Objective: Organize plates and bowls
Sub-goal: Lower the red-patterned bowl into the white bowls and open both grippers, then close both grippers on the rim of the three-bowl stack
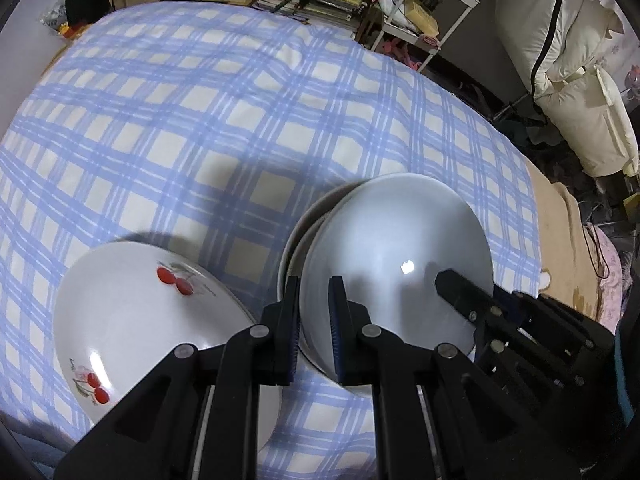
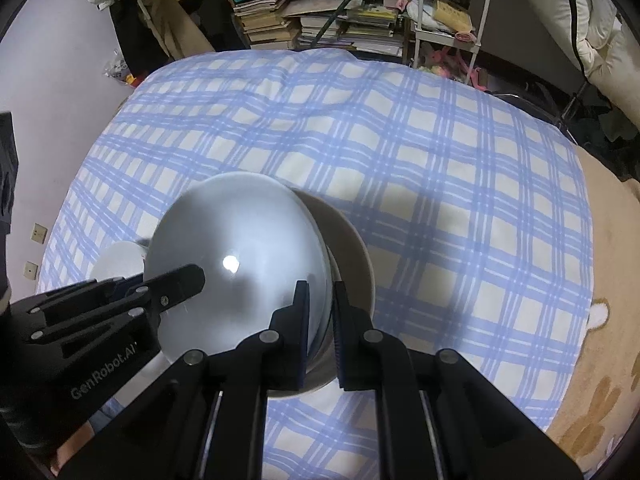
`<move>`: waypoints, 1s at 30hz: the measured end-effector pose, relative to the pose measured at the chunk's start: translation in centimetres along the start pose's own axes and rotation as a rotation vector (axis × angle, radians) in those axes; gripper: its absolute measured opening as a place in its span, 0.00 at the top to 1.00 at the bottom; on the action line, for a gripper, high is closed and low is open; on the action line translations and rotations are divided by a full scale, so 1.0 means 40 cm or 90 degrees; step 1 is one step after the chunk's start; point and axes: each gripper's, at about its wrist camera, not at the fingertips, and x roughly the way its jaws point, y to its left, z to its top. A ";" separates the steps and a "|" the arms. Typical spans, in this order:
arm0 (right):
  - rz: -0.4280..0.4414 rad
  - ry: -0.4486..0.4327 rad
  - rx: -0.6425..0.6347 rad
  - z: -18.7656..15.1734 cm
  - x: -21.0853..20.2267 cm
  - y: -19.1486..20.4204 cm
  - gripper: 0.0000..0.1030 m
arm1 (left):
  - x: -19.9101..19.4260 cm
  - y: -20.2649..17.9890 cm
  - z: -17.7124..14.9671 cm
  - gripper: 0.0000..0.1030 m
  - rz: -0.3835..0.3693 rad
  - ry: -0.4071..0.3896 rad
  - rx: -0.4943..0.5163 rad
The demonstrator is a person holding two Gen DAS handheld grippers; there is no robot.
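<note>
A plain white plate [image 1: 392, 256] is held tilted over a second white bowl [image 1: 298, 228] that sits on the checked bedspread. My left gripper [image 1: 314, 304] is shut on the plate's left rim. My right gripper [image 2: 322, 308] is shut on the plate's right rim [image 2: 326, 280]; the plate [image 2: 236, 248] fills the middle-left of the right wrist view, with the bowl [image 2: 352, 248] under it. A white plate with red cherries [image 1: 132, 320] lies to the left on the bedspread; a part of it shows in the right wrist view [image 2: 116, 262].
The blue-and-white checked bedspread [image 1: 240, 100] covers the bed. Stacks of books [image 2: 320, 20] and a white metal cart [image 2: 452, 12] stand beyond its far edge. White pillows [image 1: 572, 60] are piled at the right. A tan blanket [image 2: 600, 320] lies along the right edge.
</note>
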 end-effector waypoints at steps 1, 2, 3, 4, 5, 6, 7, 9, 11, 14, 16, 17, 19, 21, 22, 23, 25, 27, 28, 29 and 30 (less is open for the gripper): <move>-0.005 -0.001 -0.001 0.000 -0.001 0.000 0.88 | 0.000 0.000 -0.002 0.88 0.000 -0.001 0.001; -0.012 -0.002 0.000 0.000 -0.001 -0.001 0.88 | -0.001 0.002 -0.004 0.88 -0.002 -0.002 0.001; -0.018 -0.001 0.003 0.000 0.001 -0.003 0.88 | -0.006 0.002 -0.005 0.88 -0.003 -0.006 0.001; -0.020 -0.004 0.004 0.001 0.000 -0.004 0.88 | -0.011 0.002 -0.005 0.87 -0.002 -0.010 0.002; -0.020 -0.008 0.004 0.001 -0.002 -0.005 0.88 | -0.015 0.001 -0.006 0.87 0.004 -0.012 0.005; -0.024 -0.015 0.004 0.002 -0.007 -0.005 0.88 | -0.022 -0.001 -0.007 0.86 0.019 -0.020 0.012; -0.027 -0.020 0.004 0.002 -0.011 -0.004 0.88 | -0.032 -0.005 -0.008 0.86 0.034 -0.032 0.021; -0.022 -0.031 0.003 0.002 -0.020 -0.004 0.88 | -0.049 -0.008 -0.007 0.85 0.038 -0.042 0.033; -0.018 -0.034 0.003 0.003 -0.026 -0.005 0.88 | -0.065 -0.007 -0.004 0.83 0.041 -0.048 0.036; -0.021 -0.034 0.008 0.003 -0.029 -0.008 0.85 | -0.080 0.005 0.003 0.79 0.065 -0.057 0.033; -0.019 -0.037 0.019 0.003 -0.034 -0.014 0.76 | -0.082 0.020 0.009 0.73 0.071 -0.057 0.024; -0.019 -0.040 0.025 0.003 -0.040 -0.019 0.74 | -0.081 0.029 0.010 0.72 0.074 -0.057 0.018; -0.018 -0.050 0.034 0.005 -0.050 -0.027 0.61 | -0.076 0.046 0.012 0.70 0.081 -0.055 0.012; -0.015 -0.056 0.045 0.005 -0.056 -0.038 0.50 | -0.069 0.061 0.012 0.68 0.087 -0.047 0.009; -0.014 -0.056 0.053 0.006 -0.056 -0.044 0.44 | -0.062 0.069 0.011 0.67 0.088 -0.042 0.007; -0.013 -0.053 0.062 0.006 -0.055 -0.052 0.43 | -0.058 0.072 0.011 0.67 0.087 -0.038 0.005; -0.014 -0.046 0.074 0.006 -0.049 -0.064 0.37 | -0.052 0.080 0.009 0.67 0.080 -0.032 0.005; -0.020 -0.038 0.090 0.008 -0.041 -0.078 0.34 | -0.046 0.083 0.007 0.65 0.073 -0.028 0.005; -0.022 -0.035 0.096 0.009 -0.038 -0.084 0.32 | -0.043 0.084 0.007 0.63 0.068 -0.026 0.004; -0.024 -0.030 0.103 0.009 -0.033 -0.091 0.32 | -0.042 0.085 0.008 0.62 0.057 -0.027 0.002; -0.026 -0.023 0.111 0.010 -0.028 -0.098 0.32 | -0.042 0.085 0.007 0.61 0.046 -0.027 0.001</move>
